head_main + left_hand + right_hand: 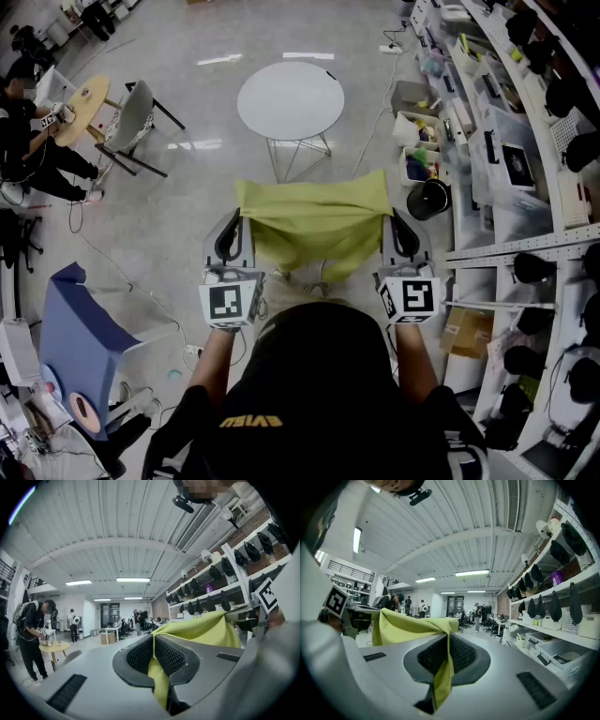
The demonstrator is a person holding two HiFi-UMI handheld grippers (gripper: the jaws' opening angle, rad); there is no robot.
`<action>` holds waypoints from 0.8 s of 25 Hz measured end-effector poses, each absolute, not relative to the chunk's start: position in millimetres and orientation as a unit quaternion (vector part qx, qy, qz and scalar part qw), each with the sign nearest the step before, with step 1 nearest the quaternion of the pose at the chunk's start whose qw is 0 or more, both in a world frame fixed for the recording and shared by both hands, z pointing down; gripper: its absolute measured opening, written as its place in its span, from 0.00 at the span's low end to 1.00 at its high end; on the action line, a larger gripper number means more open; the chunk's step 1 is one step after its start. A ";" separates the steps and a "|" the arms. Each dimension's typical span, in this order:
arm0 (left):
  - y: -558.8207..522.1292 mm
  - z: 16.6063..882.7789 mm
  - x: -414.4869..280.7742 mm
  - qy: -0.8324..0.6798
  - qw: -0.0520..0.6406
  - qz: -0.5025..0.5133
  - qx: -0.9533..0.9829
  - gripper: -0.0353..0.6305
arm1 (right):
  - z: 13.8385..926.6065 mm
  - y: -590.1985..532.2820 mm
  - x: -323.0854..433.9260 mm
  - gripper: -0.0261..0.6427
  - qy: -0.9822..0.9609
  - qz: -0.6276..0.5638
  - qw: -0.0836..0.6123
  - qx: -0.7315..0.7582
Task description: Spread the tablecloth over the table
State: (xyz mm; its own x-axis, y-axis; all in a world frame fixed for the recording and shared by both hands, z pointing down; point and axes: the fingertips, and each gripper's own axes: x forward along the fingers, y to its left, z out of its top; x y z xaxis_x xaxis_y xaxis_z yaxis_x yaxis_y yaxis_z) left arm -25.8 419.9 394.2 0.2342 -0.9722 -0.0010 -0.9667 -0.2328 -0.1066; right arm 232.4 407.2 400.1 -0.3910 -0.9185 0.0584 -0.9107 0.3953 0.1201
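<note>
Yellow-green tablecloth (314, 230) hangs taut between the left gripper (236, 225) and right gripper (394, 225), each clamped on a corner, while the round white desk (291, 100) at twelve o'clock lies bare, so spreading remains.

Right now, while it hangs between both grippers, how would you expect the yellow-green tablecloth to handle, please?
Probably floppy: the yellow-green tablecloth sags and folds between the left gripper and right gripper. Likely light, since two pinched corners carry it whole. It may slip, as only narrow strips sit in the shut jaws.
</note>
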 end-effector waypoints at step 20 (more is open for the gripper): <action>419.6 395.5 -11.0 0.615 0.069 -0.085 -0.781 0.09 | 398.1 397.7 247.9 0.06 -0.838 -0.028 0.052 0.543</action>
State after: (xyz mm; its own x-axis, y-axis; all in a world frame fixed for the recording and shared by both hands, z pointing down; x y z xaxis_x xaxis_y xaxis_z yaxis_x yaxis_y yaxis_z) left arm -11.0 419.6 395.5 0.2281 -0.9725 0.0473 -0.9490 -0.2329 -0.2123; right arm 247.9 397.7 398.1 -0.4046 -0.9127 0.0566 -0.9070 0.4085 0.1029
